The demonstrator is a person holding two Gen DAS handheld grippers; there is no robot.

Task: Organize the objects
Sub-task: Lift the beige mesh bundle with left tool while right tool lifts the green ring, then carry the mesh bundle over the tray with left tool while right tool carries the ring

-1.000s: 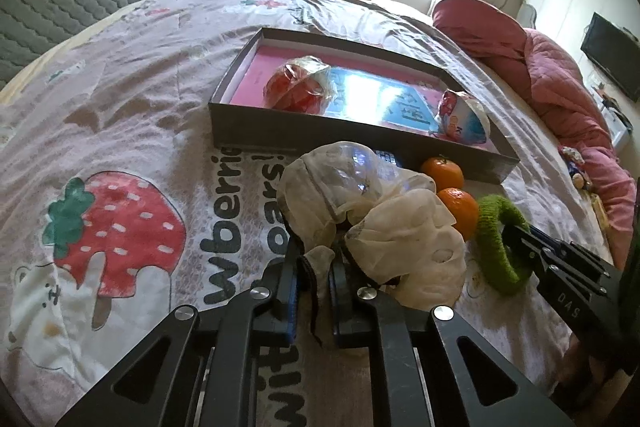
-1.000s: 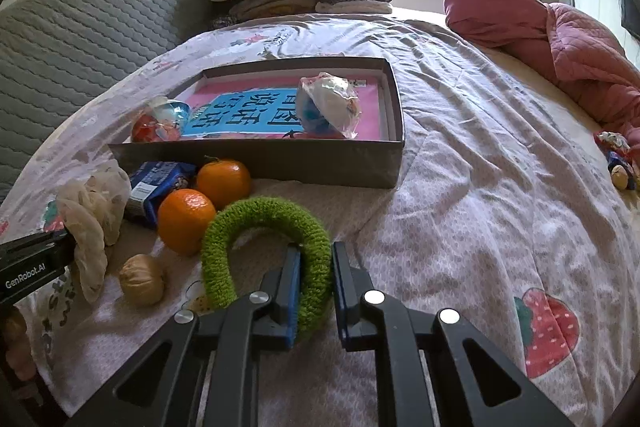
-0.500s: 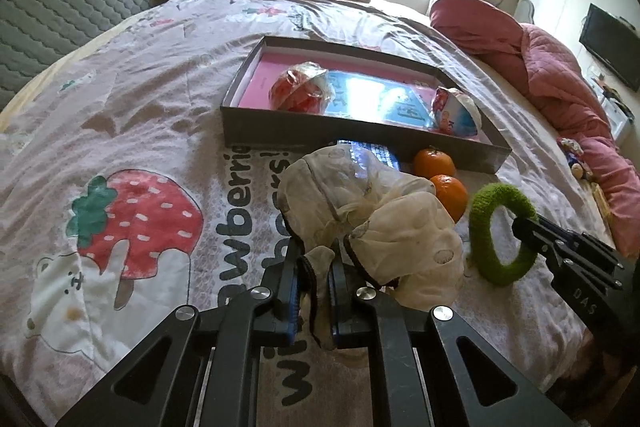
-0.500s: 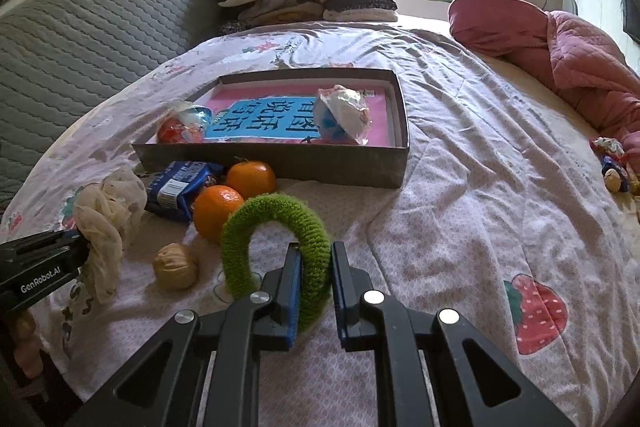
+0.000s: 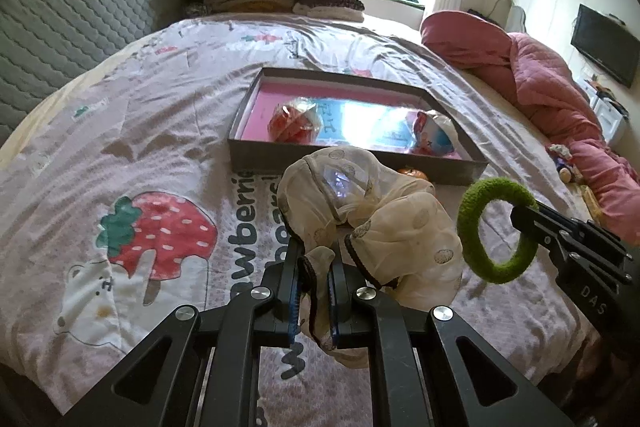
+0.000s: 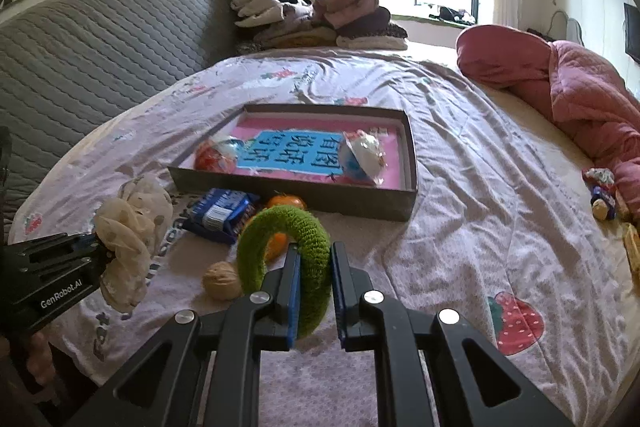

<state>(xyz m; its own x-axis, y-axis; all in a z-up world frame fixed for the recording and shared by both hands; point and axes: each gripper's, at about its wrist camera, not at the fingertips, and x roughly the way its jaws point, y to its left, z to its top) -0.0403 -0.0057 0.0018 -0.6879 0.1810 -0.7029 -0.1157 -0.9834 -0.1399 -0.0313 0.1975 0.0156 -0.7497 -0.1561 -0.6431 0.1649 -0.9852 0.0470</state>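
My left gripper is shut on a cream sheer scrunchie and holds it above the bed; it also shows in the right wrist view. My right gripper is shut on a green fuzzy ring, lifted off the sheet; the ring also shows in the left wrist view. A grey box with a pink floor lies ahead on the bed, holding a red wrapped ball and a blue-white wrapped ball.
In front of the box lie a blue snack packet, two oranges, and a walnut. A pink quilt lies at the right, folded clothes at the far end, a padded headboard at the left.
Both grippers have risen with their loads; the green ring has come off the sheet and the scrunchie hangs higher. The box and the loose items have not moved.
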